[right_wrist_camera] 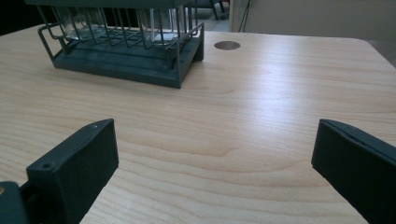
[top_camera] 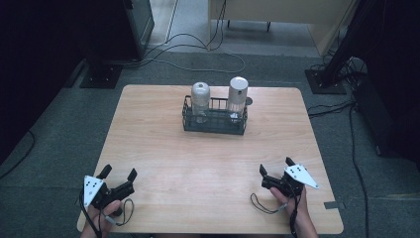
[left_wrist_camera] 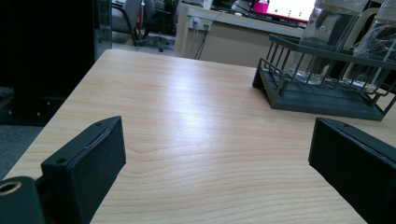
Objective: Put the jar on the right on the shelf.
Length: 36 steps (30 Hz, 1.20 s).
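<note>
1. The left hand-held gripper (top_camera: 119, 173) rests near the front left corner of the table (top_camera: 163, 158), jaws spread wide and holding nothing; bare wood shows between them in the left gripper view.
2. The right hand-held gripper (top_camera: 275, 167) sits near the front right edge, its jaws likewise parted and empty, aimed toward the middle of the table.
3. Both are well apart from the work ahead: by the look of it, nothing has been started and every step of handling remains to be done.
4. Toward the far side of the table stands a dark wire rack (top_camera: 214, 125), its low railing running round a flat slatted base, as the right gripper view (right_wrist_camera: 126, 56) shows.
5. Two bottles stand upright inside the rack, side by side but not touching: the left bottle (top_camera: 200, 101) with a rounded grey metal cap, and the right bottle (top_camera: 237, 97), slightly taller, with a pale domed top.
6. Both bodies are clear; seen low through the bars in the left gripper view, the left bottle (left_wrist_camera: 327, 32) and right bottle (left_wrist_camera: 378, 46) appear glassy, and whether they hold anything cannot be told.
7. A small round insert (right_wrist_camera: 227, 45) sits in the tabletop just beyond the rack.
</note>
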Motion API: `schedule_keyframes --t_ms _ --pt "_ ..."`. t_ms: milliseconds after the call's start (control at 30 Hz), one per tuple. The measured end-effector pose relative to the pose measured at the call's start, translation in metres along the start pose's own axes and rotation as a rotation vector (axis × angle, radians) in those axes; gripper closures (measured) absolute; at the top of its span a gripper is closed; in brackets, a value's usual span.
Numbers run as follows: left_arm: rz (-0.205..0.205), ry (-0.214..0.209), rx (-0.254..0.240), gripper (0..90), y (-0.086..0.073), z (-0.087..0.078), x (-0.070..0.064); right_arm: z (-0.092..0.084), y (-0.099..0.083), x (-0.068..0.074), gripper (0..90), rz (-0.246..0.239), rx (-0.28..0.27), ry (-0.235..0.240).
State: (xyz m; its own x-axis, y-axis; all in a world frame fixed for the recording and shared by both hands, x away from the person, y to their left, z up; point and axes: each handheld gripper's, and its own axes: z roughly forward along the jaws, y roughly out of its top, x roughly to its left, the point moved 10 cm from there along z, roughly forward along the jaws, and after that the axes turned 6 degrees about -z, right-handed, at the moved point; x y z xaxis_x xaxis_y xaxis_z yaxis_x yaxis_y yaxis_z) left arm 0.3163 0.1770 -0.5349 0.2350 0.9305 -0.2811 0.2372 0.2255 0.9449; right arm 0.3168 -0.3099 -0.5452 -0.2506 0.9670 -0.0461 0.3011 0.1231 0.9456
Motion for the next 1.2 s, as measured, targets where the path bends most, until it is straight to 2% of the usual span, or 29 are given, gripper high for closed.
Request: schedule_keyframes --t_ms 67,567,1200 --pt "-0.003 0.001 0.000 3.9 0.000 0.000 0.000 -0.003 -0.001 -0.001 0.3 -0.013 -0.002 -0.003" --pt "-0.003 0.002 0.001 3.9 0.000 0.000 0.000 -0.022 -0.009 -0.008 0.3 -0.023 0.003 -0.015" --pt "-0.006 0.000 0.003 4.0 0.000 0.000 0.001 -0.043 -0.018 -0.030 0.3 -0.029 0.006 -0.057"
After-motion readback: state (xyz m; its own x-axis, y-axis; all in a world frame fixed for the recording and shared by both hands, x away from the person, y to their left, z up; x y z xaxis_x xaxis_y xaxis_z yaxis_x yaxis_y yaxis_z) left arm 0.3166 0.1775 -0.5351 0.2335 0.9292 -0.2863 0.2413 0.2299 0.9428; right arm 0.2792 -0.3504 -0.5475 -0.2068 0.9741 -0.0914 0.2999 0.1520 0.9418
